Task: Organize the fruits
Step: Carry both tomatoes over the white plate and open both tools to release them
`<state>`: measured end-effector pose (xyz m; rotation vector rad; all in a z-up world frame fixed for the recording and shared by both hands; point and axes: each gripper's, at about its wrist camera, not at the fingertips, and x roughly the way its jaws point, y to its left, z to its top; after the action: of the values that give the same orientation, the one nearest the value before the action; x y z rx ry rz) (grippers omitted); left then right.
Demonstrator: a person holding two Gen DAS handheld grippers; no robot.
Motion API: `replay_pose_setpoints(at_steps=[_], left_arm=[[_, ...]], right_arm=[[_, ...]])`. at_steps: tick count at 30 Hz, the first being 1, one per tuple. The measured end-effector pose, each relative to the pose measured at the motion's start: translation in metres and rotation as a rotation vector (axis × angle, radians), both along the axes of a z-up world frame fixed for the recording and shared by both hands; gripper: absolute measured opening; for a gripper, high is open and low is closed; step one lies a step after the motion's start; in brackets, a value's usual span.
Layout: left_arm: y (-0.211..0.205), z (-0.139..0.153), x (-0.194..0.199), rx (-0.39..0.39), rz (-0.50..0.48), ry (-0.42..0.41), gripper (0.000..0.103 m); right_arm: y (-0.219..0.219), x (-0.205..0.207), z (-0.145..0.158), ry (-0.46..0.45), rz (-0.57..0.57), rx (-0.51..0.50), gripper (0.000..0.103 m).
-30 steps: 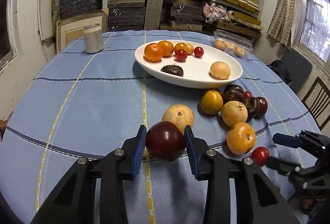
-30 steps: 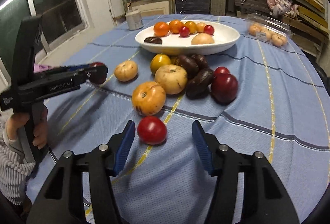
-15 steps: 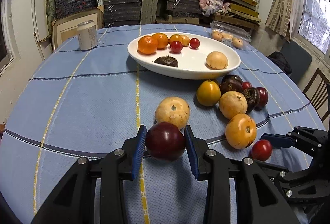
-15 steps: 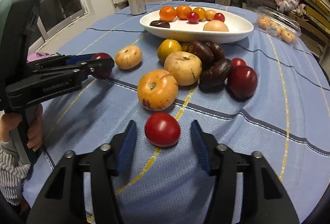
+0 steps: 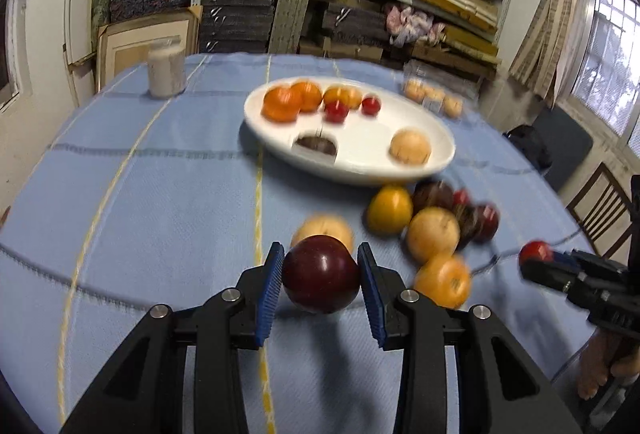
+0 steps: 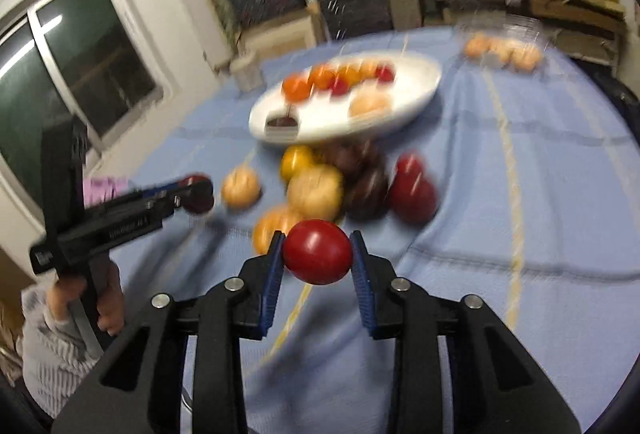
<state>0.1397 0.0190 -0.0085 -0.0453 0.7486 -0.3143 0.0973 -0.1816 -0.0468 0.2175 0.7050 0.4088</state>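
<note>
My left gripper (image 5: 320,249) is shut on a dark red round fruit (image 5: 321,274), held just above the blue tablecloth. The jaws of my right gripper (image 6: 317,236) are closing, and their blue pads press on a red tomato (image 6: 317,252) lifted off the cloth. In the left wrist view that tomato (image 5: 534,252) shows at the far right. A white oval plate (image 5: 360,170) beyond holds oranges, small red fruits, a dark fruit and a tan one. Loose yellow, tan and dark fruits (image 5: 432,234) lie in front of the plate.
A tin can (image 5: 166,72) stands at the far left of the round table. A clear box of small fruits (image 5: 434,94) sits behind the plate. Stacked shelves fill the back wall and a wooden chair (image 5: 600,210) is at the right. A person's hand (image 6: 108,298) grips the left tool.
The right gripper's jaws have closed onto the red tomato and raised it from the cloth. The left gripper still holds the dark fruit and has risen slightly.
</note>
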Motion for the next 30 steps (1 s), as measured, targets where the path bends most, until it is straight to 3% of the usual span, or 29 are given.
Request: replay_pose_setpoints(at_steps=[5, 8, 14, 19, 20, 22, 26, 28, 30], left_arm=[[-0.02, 0.036, 0.037, 0.02, 0.01, -0.066, 0.038], [-0.034, 0.044, 0.061, 0.017, 0.01, -0.076, 0.038], [-0.062, 0.03, 0.112, 0.014, -0.002, -0.025, 0.038], [-0.076, 0.01, 0.13, 0.05, -0.016, 0.0, 0.04], [-0.078, 0.008, 0.131, 0.06, -0.016, -0.001, 0.043], [-0.078, 0.006, 0.129, 0.066, -0.016, -0.009, 0.062], [-0.073, 0.016, 0.117, 0.059, -0.007, -0.048, 0.065], [-0.063, 0.026, 0.099, 0.056, 0.009, -0.095, 0.075], [-0.047, 0.032, 0.078, 0.042, 0.037, -0.149, 0.087]], right_arm=[[-0.016, 0.036, 0.054, -0.076, -0.057, 0.045, 0.032], [-0.017, 0.067, 0.061, -0.067, -0.074, 0.061, 0.032], [-0.013, 0.145, 0.028, 0.042, -0.113, 0.051, 0.032], [-0.014, 0.178, 0.002, 0.086, -0.148, 0.029, 0.032], [-0.015, 0.181, -0.002, 0.09, -0.151, 0.027, 0.034], [-0.019, 0.181, -0.006, 0.087, -0.163, 0.026, 0.042], [-0.035, 0.163, 0.009, 0.034, -0.189, 0.102, 0.046], [-0.043, 0.141, 0.029, -0.037, -0.2, 0.13, 0.051], [-0.051, 0.115, 0.043, -0.108, -0.217, 0.171, 0.074]])
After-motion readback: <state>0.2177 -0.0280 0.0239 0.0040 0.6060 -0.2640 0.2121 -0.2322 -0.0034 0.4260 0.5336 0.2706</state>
